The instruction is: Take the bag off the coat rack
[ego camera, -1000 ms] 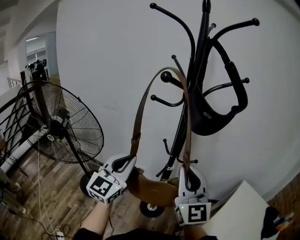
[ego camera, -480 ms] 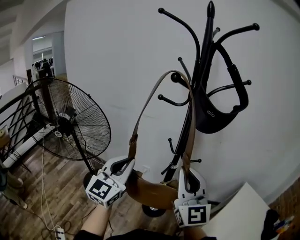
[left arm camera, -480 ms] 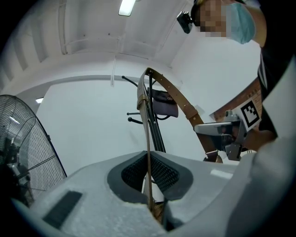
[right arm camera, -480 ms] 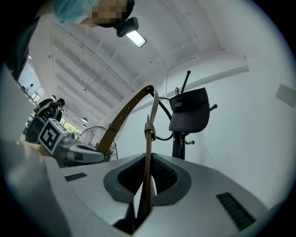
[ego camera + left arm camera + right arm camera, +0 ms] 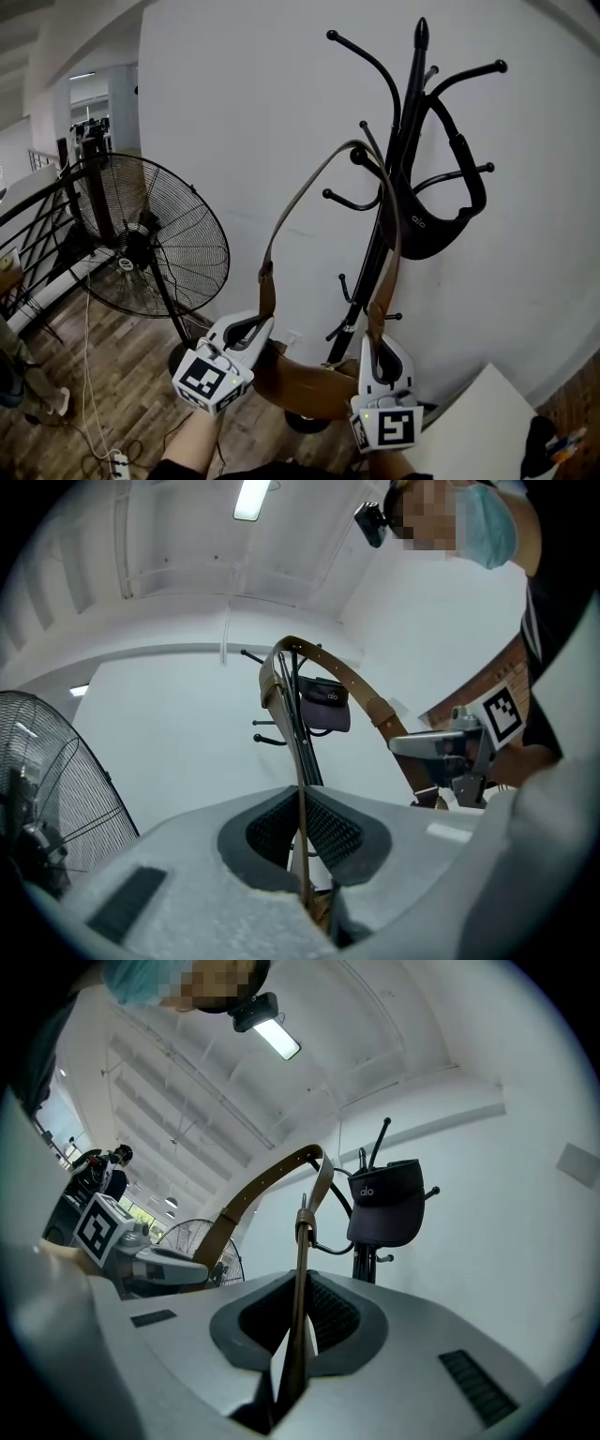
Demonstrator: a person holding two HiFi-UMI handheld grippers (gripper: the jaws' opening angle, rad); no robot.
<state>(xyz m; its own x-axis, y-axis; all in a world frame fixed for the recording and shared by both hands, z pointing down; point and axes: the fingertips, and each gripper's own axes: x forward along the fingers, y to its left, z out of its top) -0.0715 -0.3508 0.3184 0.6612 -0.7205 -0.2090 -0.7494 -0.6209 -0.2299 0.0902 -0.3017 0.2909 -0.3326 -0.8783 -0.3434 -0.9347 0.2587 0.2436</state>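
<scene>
left gripper [image 5: 246, 330] and right gripper [image 5: 382, 352] each pinch the brown strap [image 5: 266, 286] tight in their fingers. bag [image 5: 302, 386] hangs low between them at 6 o'clock. strap's top loops over a coat rack [image 5: 410, 103] hook; black cap [image 5: 427, 230] crowds it at 2 o'clock, fan [image 5: 155, 248] at 9.

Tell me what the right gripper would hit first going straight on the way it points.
Probably the coat rack hook carrying the strap the right gripper clamps; black cap hangs just beside. Depth unclear.

Black pedestal fan [image 5: 141, 246] on wood floor [image 5: 131, 366], black cap [image 5: 427, 230], white wall [image 5: 234, 112]
</scene>
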